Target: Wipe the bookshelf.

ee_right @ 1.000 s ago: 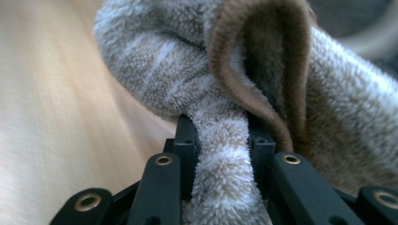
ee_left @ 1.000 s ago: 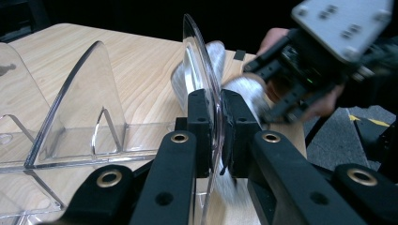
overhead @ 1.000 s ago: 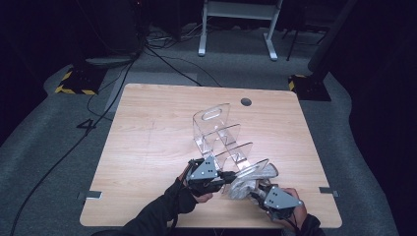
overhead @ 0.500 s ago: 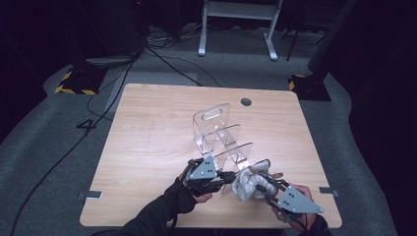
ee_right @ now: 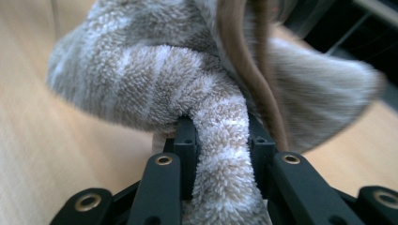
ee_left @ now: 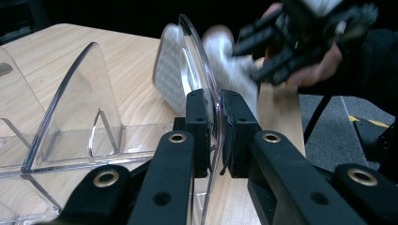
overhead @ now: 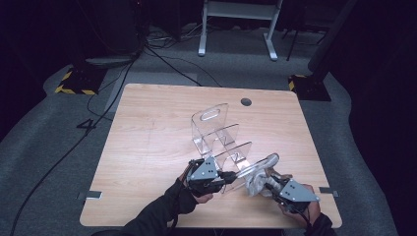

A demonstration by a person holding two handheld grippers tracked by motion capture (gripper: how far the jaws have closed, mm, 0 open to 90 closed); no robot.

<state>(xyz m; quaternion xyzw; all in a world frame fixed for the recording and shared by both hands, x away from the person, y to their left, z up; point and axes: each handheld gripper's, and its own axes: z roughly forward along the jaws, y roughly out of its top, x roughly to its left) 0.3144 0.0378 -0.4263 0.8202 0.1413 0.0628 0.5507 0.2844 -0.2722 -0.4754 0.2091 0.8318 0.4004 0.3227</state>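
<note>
At the near edge of the desk, our left tool pinches the end panel of the clear acrylic rack, while our right tool clamps a striped fuzzy cloth just beside that panel, above the wood.

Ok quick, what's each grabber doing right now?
Left gripper: closed on the end panel of the clear plastic rack.
Right gripper: closed on a striped fluffy cloth.

Clear plastic, fluffy cloth, pale wood

The rack was glossy transparent plastic; the striped towel looked soft, fuzzy terry; the counter showed matt light wood grain.
</note>
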